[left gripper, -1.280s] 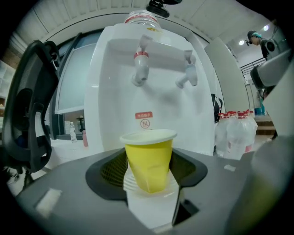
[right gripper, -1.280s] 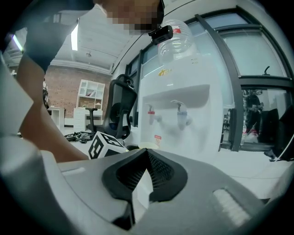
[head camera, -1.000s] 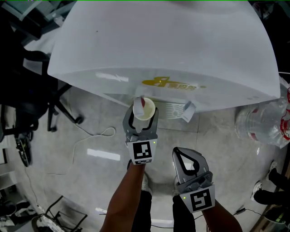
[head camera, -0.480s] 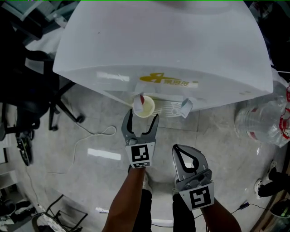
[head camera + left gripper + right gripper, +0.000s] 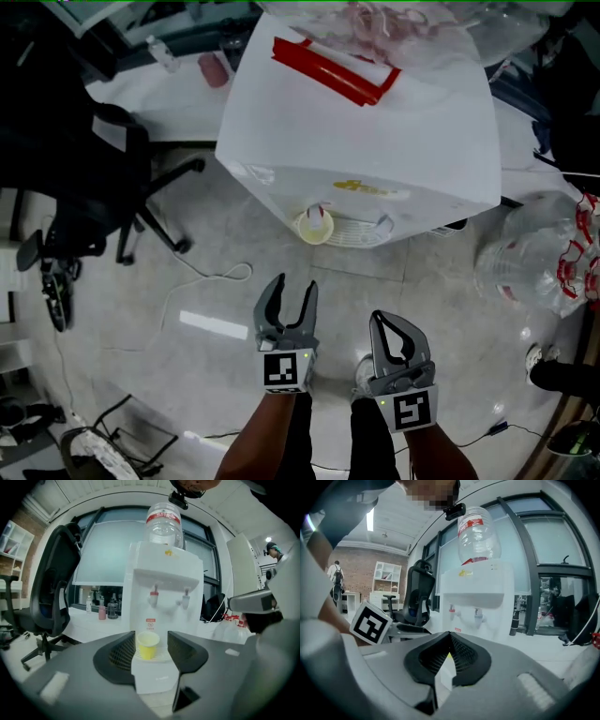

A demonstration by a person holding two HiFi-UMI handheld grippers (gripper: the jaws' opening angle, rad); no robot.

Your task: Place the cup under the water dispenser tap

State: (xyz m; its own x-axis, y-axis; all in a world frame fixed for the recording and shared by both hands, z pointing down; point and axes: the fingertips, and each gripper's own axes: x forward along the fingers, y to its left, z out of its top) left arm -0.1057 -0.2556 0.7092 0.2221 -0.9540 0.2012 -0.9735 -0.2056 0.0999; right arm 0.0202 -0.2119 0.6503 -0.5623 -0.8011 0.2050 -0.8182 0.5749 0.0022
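Observation:
A yellow paper cup [image 5: 313,226] [image 5: 147,645] stands upright on the drip tray of the white water dispenser [image 5: 356,122] [image 5: 164,573], right under the red tap [image 5: 153,597]. My left gripper [image 5: 293,284] is open, well back from the cup and in line with it. Its jaws have just been closing partway, with nothing between them. In the left gripper view the cup shows far off in the gap between the jaws. My right gripper [image 5: 380,317] [image 5: 449,635] hangs beside the left one, shut and empty, pointing at the dispenser [image 5: 476,588].
A black office chair [image 5: 103,178] stands left of the dispenser. A white cable [image 5: 202,281] loops over the floor. Large clear water bottles [image 5: 534,262] lie at the right. A white desk with small bottles [image 5: 187,61] runs behind.
The left gripper let go of the cup, opened wide, drew back from the dispenser, and its jaws then narrowed. The cup stayed on the drip tray. The right gripper stayed shut.

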